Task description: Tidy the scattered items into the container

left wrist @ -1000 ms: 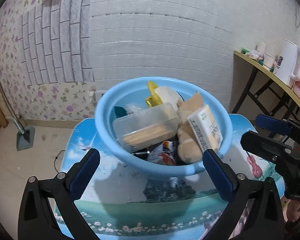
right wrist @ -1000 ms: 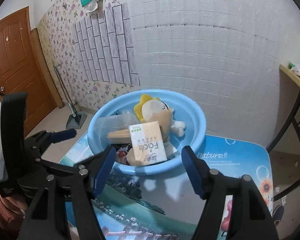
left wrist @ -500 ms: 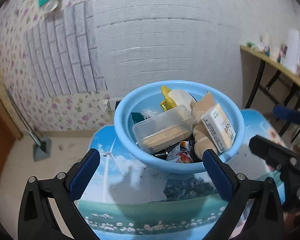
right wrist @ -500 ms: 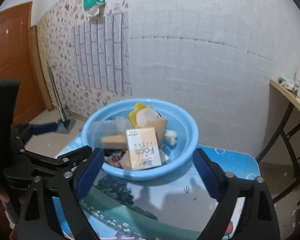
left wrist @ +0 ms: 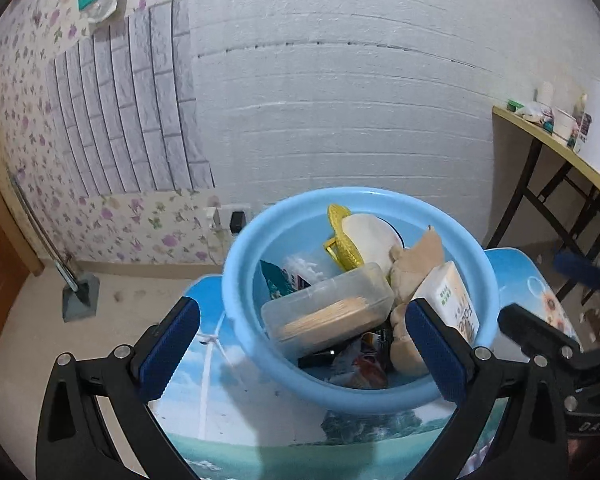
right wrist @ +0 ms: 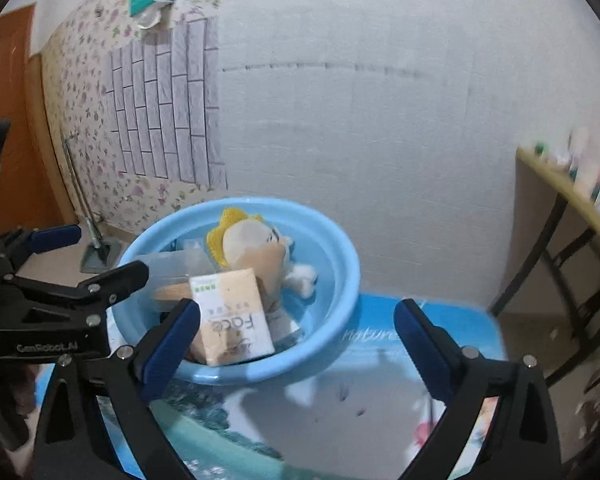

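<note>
Change since the earlier frames: the right gripper [right wrist: 296, 334] has just been opening and its jaws now stand spread wide, nothing between the pads; the tissue pack [right wrist: 234, 316] it framed before lies loose in the basin.

Left gripper [left wrist: 302, 338]: jaws wide apart, empty, low centre of its own view, just before the basin rim.

Container: round light-blue plastic basin [left wrist: 476, 264], smooth, on a small table with a glossy printed landscape top [right wrist: 380, 392].

Contents:
- clear lidded plastic box of wooden sticks [left wrist: 328, 312]
- soft plush doll, yellow hair [right wrist: 252, 240]
- foil snack packets [left wrist: 360, 364], lower part of the basin

Surroundings:
- white embossed wall behind
- floral wallpaper upper left
- yellow-edged side table [left wrist: 556, 148] far right, cluttered

Clearance: bare tabletop right of the basin in the right wrist view.
</note>
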